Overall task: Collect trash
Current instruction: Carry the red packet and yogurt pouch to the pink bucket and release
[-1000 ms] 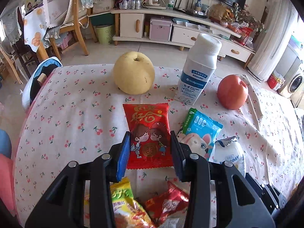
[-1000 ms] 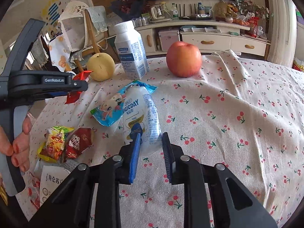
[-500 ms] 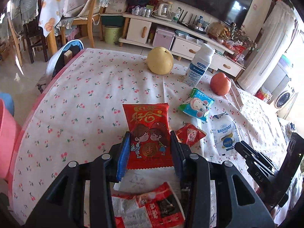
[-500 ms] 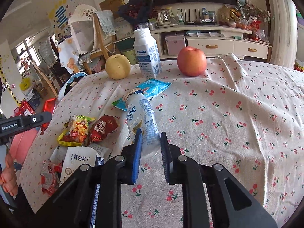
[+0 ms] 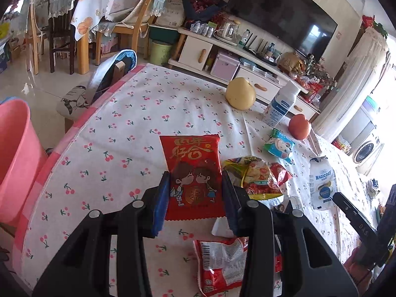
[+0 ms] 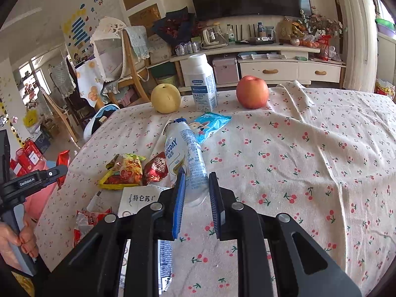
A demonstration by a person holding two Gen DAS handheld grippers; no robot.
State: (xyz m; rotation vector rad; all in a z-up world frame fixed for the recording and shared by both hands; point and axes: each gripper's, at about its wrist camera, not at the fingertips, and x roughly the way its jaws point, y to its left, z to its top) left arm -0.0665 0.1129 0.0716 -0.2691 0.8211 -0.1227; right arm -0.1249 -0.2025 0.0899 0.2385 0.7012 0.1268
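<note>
Both hands drew back; left jaws grip red packet (image 5: pixel 193 173), right jaws squeeze half-hidden pouch (image 6: pixel 184 158).

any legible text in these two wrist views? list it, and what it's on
"MAGICDAY": white drink pouch in the right gripper.
"GenRobot.AI": side of the left gripper, right wrist view.
"百年好合": red snack packet in the left gripper.
"DAS": right gripper's body, left wrist view.
Upright white bottle: blue label too small to read.
White wrapper: characters unclear.
</note>
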